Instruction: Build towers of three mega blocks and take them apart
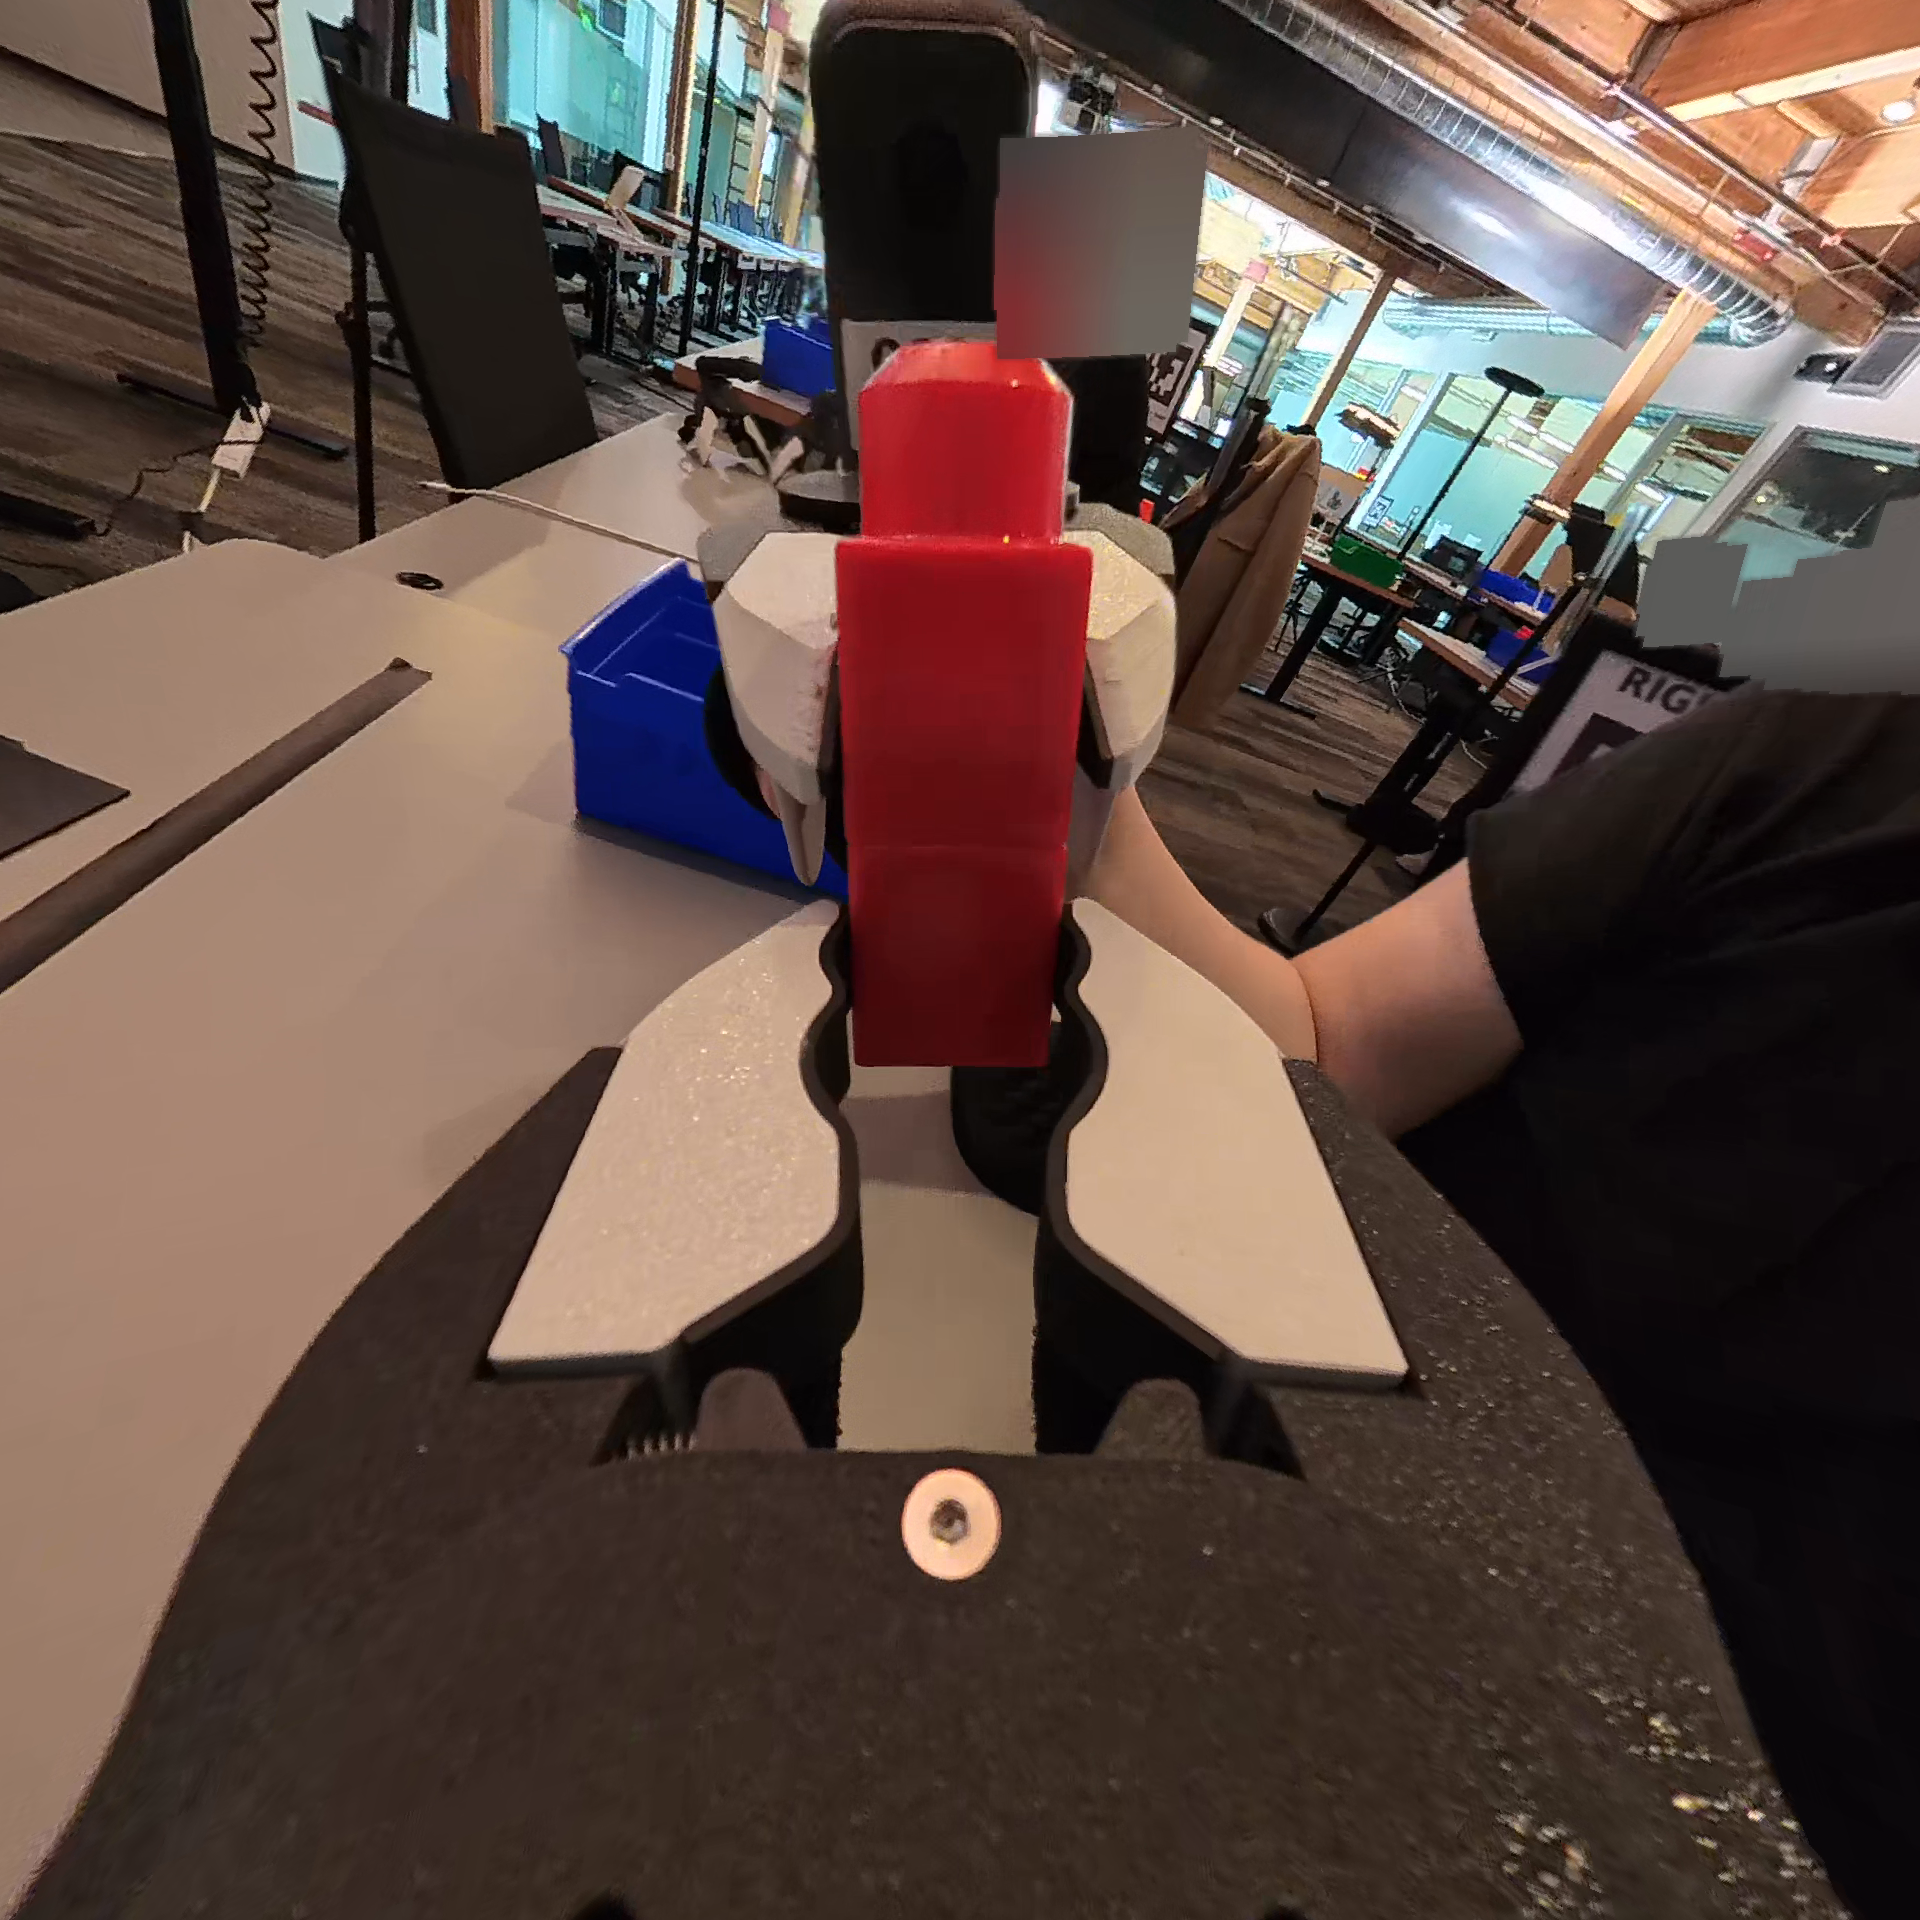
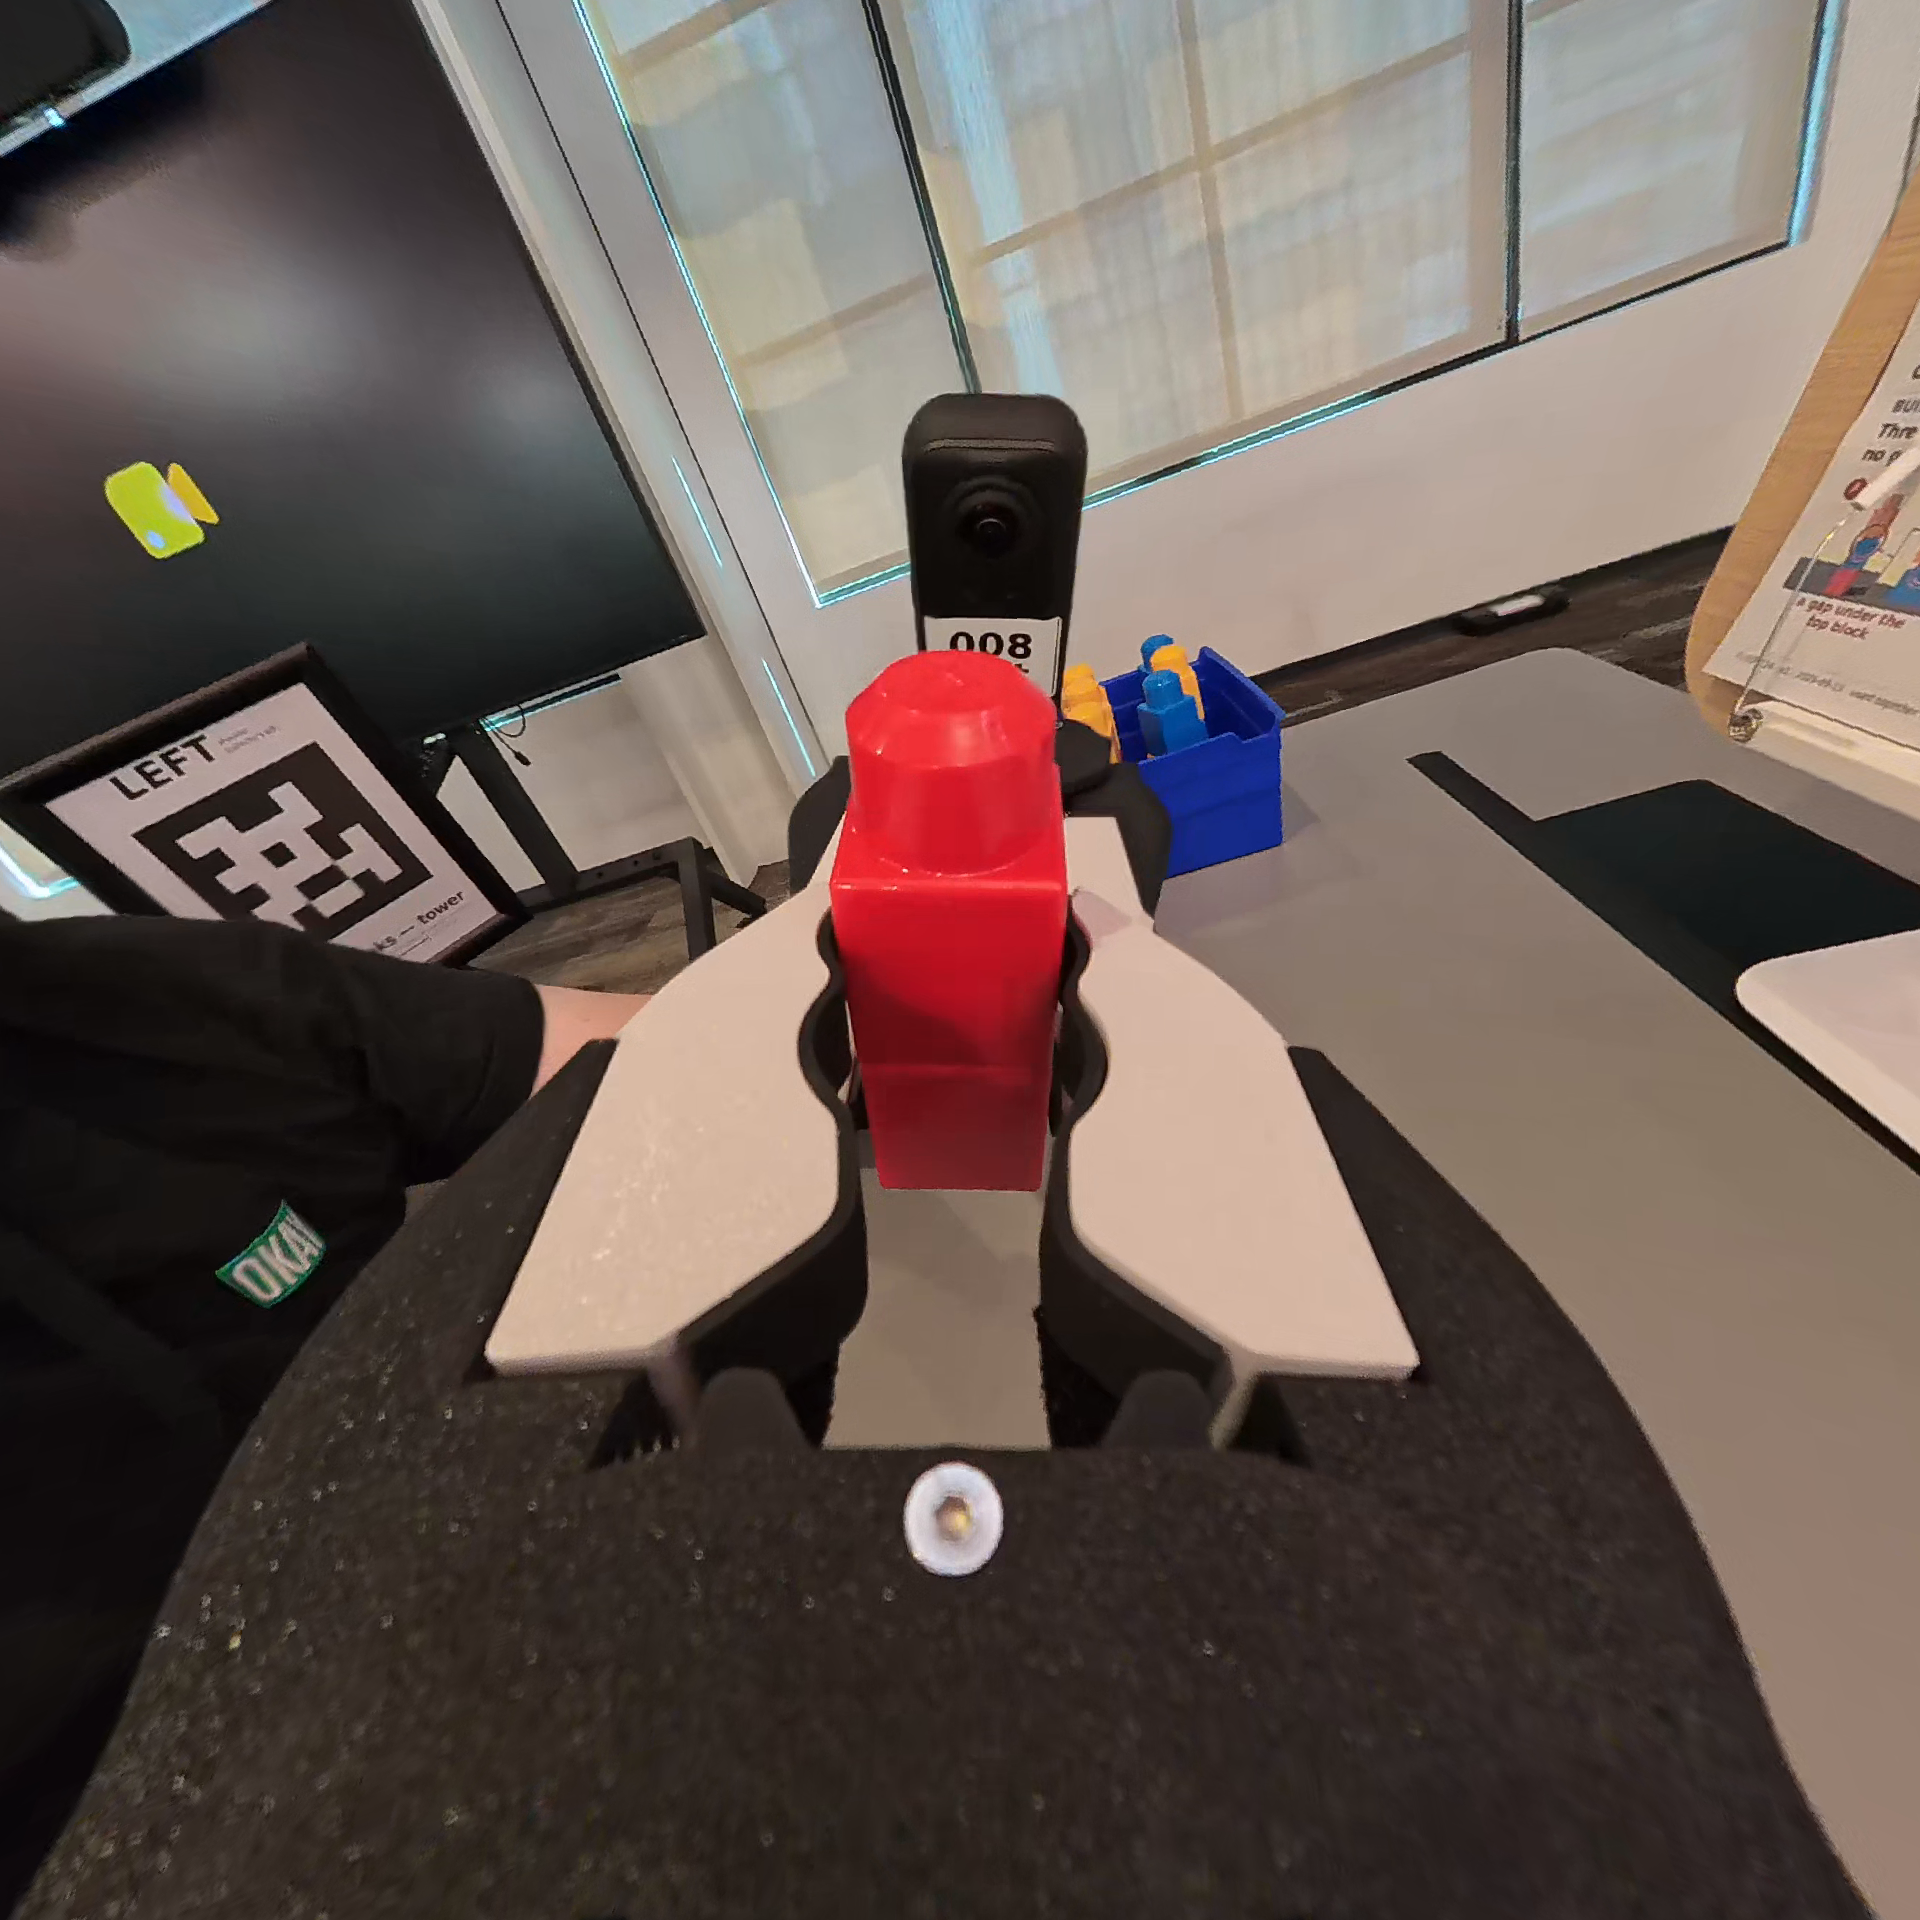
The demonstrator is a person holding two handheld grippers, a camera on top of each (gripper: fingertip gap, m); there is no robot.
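Observation:
Two red mega blocks are joined in a short stack, held between both grippers over the grey table [image 1: 312, 935]. My left gripper [image 1: 951, 935] is shut on the lower red block [image 1: 951, 956]. My right gripper [image 2: 951, 925] is shut on the upper red block [image 2: 951, 966], whose round stud [image 2: 951, 758] points up. In the left wrist view the right gripper's fingers [image 1: 769, 665] clamp the upper block [image 1: 961, 675] from the far side. In the right wrist view the lower block [image 2: 961, 1127] shows under the upper one, and one left finger [image 2: 1117, 852] shows behind it.
A blue bin [image 2: 1205, 769] holding yellow and blue blocks stands on the table behind the stack; it also shows in the left wrist view [image 1: 644, 748]. A person's arm [image 1: 1403, 997] reaches in from the right. A white board edge [image 2: 1839, 997] lies at the table's right.

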